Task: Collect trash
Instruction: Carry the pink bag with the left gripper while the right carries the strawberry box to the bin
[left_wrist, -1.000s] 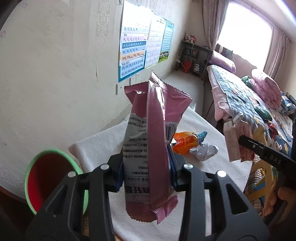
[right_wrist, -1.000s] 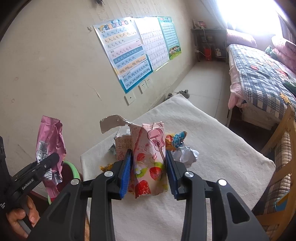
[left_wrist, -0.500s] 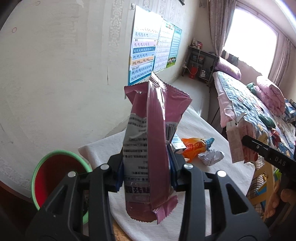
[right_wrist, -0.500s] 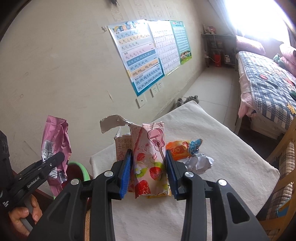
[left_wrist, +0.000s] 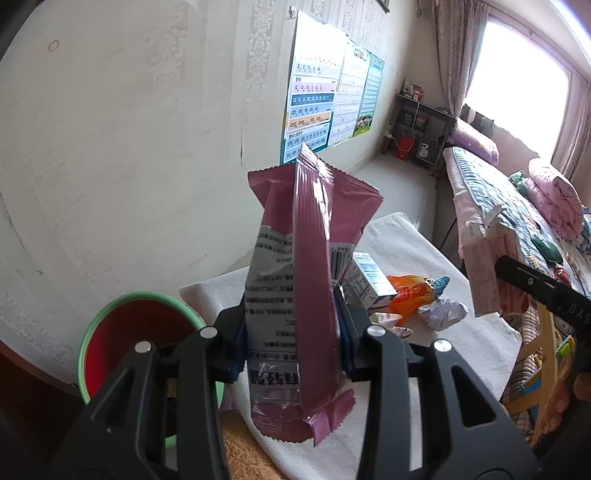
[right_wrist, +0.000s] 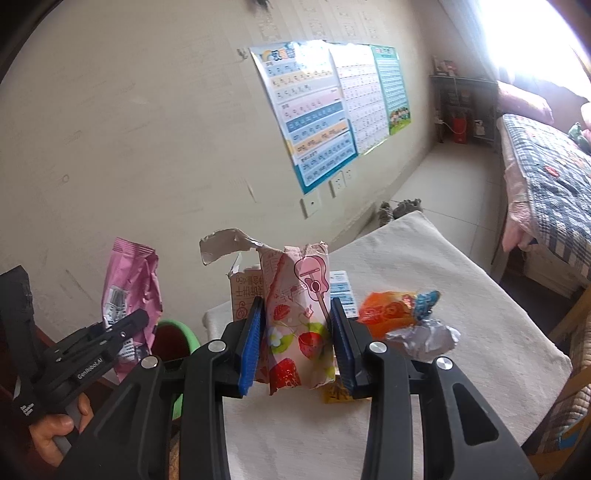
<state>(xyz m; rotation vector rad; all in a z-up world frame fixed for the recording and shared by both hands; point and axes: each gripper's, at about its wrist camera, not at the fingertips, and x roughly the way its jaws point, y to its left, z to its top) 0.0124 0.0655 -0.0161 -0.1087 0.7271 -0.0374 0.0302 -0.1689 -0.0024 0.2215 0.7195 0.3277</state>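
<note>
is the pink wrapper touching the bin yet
Apart. In the right wrist view the pink wrapper, clamped in the left gripper, hangs above and left of the green-rimmed bin, with wall showing between them.

Your left wrist view looks forward and down along its fingers from the table's (left_wrist: 461, 347) near left corner, toward the far edge, the wall and the bed (left_wrist: 491, 184); the bin (left_wrist: 110, 314) sits low at its left. Your right wrist view looks the same way from further right, close over the table's (right_wrist: 480, 350) near edge. Both share the tabletop, the wall posters (left_wrist: 314, 107) (right_wrist: 314, 122), and each other's gripper at the frame edge.
</note>
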